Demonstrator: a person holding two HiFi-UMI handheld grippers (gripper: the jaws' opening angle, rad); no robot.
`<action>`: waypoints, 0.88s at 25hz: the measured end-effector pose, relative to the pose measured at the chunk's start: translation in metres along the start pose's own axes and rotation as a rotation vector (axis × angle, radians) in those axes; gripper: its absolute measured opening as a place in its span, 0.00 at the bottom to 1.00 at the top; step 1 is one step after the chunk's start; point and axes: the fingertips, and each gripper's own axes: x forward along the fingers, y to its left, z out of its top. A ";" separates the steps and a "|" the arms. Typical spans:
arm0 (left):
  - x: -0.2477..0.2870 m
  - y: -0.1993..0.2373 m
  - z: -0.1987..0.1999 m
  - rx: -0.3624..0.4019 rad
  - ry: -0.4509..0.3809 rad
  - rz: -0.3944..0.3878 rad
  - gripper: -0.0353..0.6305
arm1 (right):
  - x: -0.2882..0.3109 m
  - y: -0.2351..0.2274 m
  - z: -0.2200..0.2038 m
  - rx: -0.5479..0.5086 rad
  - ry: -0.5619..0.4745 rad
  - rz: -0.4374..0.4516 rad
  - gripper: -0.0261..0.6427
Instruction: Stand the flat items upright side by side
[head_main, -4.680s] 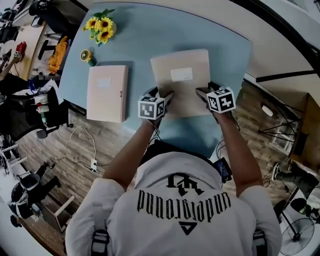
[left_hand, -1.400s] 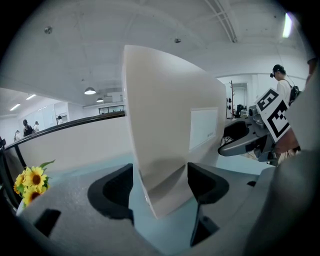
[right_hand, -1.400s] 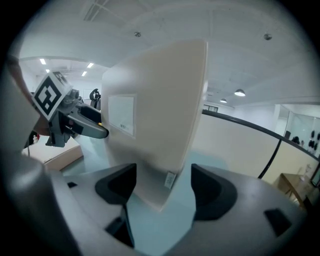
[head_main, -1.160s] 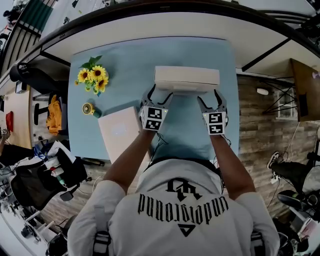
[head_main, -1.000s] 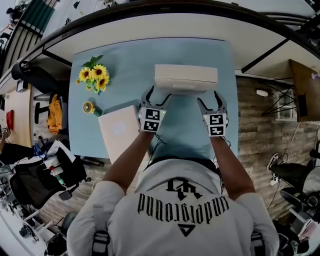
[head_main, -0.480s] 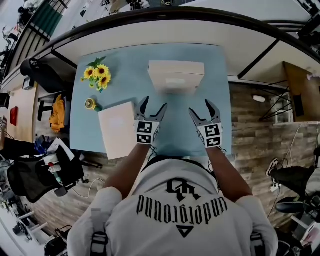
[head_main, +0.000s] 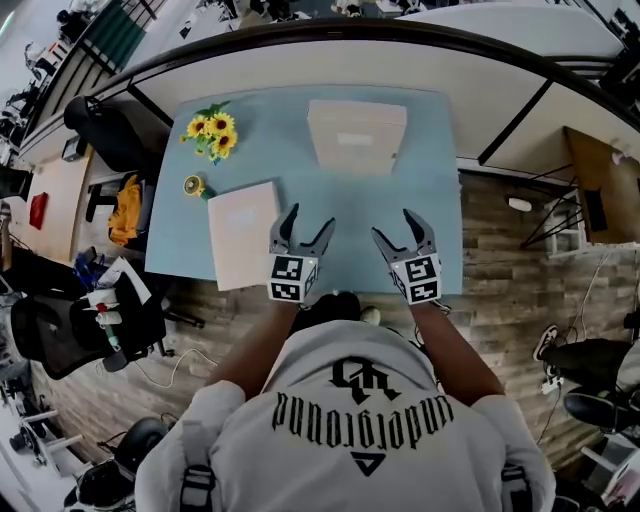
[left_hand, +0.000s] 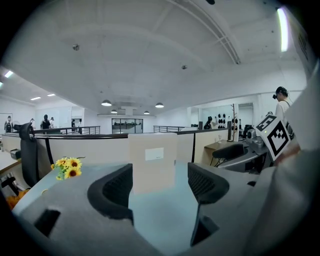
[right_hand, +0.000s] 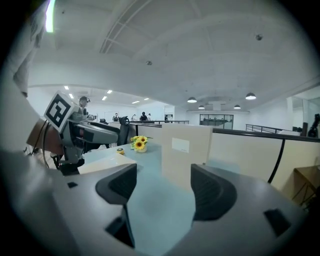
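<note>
The left gripper (head_main: 308, 224) and right gripper (head_main: 396, 228) are held wide open, with nothing gripped. The upright folder (head_main: 357, 135) is seen standing at the blue table's (head_main: 440, 200) far edge. The flat folder (head_main: 243, 233) is seen lying beside the left gripper.

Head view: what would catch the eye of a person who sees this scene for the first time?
A beige folder stands upright near the far edge of the blue table, while a second folder lies flat on its near left part. The left gripper and the right gripper hover open and empty over the near side, apart from both folders.
</note>
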 end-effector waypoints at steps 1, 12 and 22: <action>-0.009 0.000 -0.001 0.000 -0.002 0.008 0.59 | -0.003 0.007 0.001 -0.003 -0.003 0.009 0.55; -0.083 0.064 -0.006 -0.008 -0.030 0.110 0.59 | 0.022 0.091 0.032 -0.040 -0.031 0.113 0.55; -0.140 0.191 -0.029 -0.033 -0.003 0.147 0.59 | 0.104 0.187 0.065 -0.032 -0.017 0.149 0.55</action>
